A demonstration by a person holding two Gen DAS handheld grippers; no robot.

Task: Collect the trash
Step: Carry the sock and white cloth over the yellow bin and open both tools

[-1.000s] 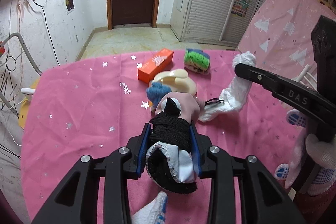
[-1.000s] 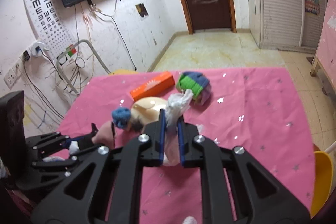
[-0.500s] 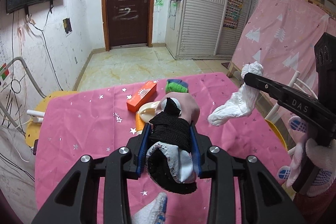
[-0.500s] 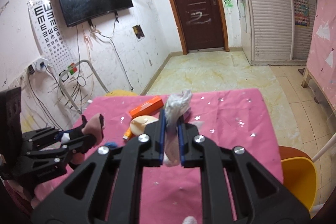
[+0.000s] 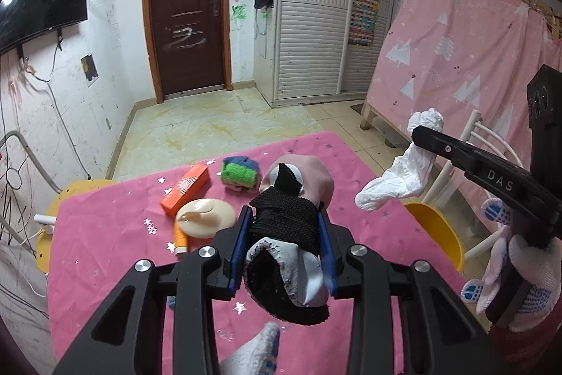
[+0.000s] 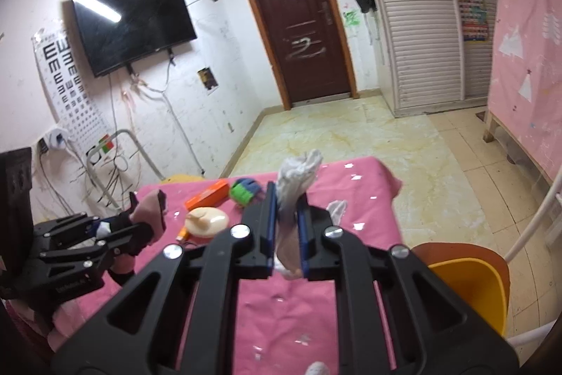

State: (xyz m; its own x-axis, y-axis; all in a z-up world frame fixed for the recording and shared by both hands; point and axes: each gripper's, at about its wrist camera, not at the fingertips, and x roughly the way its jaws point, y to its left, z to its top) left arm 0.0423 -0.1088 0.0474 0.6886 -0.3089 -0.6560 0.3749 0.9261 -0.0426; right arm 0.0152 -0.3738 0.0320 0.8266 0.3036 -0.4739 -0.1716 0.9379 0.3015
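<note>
My left gripper (image 5: 283,212) is shut on a bundle of cloth (image 5: 302,180), pink at the front, black knit in the middle and grey-white at the back, held above the pink starred table (image 5: 105,234). My right gripper (image 6: 286,195) is shut on a crumpled white wad (image 6: 298,169), paper or cloth, which sticks up past its fingertips. In the left wrist view the right gripper (image 5: 419,132) hangs at the right with the white wad (image 5: 397,180) dangling from it. In the right wrist view the left gripper (image 6: 140,225) shows at the left with its bundle (image 6: 149,208).
On the table lie an orange box (image 5: 186,190), a green-and-blue cloth ball (image 5: 240,176), a cream round lid (image 5: 205,222), a small orange tube (image 5: 181,239) and a white scrap (image 6: 337,209). A yellow chair (image 6: 470,283) stands at the table's right side, another at the far left (image 5: 70,195).
Both grippers have lifted up and drawn back from the table, each still holding its load. The table objects now look smaller and farther away.
</note>
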